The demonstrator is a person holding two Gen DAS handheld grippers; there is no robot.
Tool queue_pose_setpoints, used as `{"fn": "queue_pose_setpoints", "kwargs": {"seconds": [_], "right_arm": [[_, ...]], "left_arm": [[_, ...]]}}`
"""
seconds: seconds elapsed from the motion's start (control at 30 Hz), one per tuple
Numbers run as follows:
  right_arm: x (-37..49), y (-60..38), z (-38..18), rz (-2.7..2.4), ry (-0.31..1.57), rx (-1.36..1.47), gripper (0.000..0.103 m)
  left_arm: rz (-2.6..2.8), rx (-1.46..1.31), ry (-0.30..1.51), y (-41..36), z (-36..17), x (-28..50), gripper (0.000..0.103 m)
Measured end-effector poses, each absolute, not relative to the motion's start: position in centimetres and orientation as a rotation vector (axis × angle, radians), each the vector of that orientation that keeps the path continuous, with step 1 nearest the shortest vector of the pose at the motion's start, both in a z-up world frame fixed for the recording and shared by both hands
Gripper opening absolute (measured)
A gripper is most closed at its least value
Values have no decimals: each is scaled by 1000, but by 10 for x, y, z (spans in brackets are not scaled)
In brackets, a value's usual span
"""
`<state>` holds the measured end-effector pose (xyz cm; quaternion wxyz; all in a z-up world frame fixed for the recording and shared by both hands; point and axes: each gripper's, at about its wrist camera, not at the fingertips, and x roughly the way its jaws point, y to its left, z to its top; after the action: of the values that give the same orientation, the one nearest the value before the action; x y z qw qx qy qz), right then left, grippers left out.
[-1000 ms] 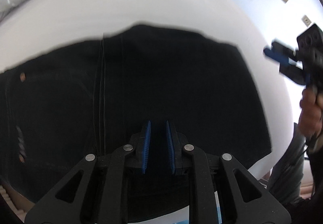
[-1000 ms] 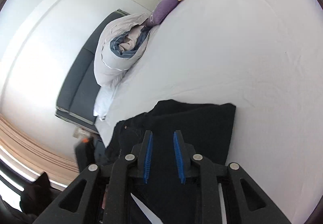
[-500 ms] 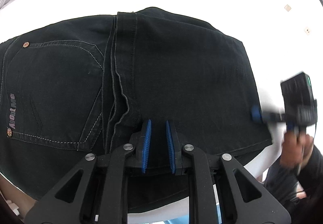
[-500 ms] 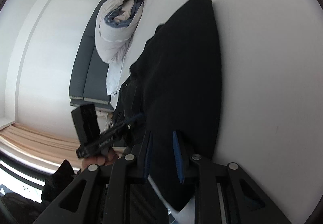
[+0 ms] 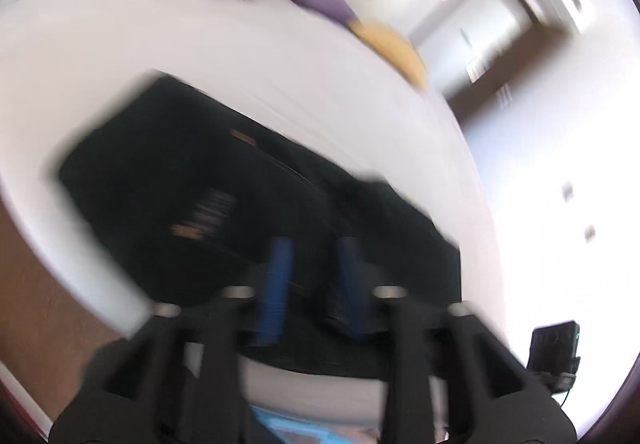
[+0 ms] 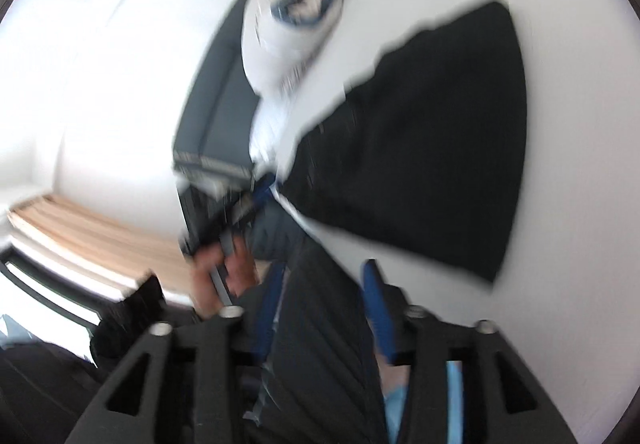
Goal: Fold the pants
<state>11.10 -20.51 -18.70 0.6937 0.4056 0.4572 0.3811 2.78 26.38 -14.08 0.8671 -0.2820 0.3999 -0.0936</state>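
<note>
The folded black pants lie flat on the white bed, close to its near edge. The left gripper is above their near side, its blue fingers spreading, with nothing pinched between them. The right gripper is off the near edge of the bed, its fingers also spreading and gripping nothing; dark ribbed cloth shows behind the gap. At the bed's far end lie a purple cushion, a yellow cushion and a bundled duvet. Both views are blurred.

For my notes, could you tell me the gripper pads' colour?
Blue pads, clearest in the left wrist view.
</note>
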Motion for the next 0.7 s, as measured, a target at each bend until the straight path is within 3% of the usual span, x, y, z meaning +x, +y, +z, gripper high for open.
{"fn": "queue_pose_setpoints", "kwargs": {"seconds": [0.03,0.1,0.3,0.7], "right_arm": [[116,-212,-184,834,998,928,67],[133,-219,-183,774,960,985,71],[169,-222,-202,711,958,1120,71],[199,-206,-230,710,1053,1107,69]], "left_arm": [[-129,-636,797,287,-143,19,103],[-34,-736,722,322,-150,4,103],[-59,-1057,751,379,-202,6,102],[-78,-1204,763,391,-267,36,100]]}}
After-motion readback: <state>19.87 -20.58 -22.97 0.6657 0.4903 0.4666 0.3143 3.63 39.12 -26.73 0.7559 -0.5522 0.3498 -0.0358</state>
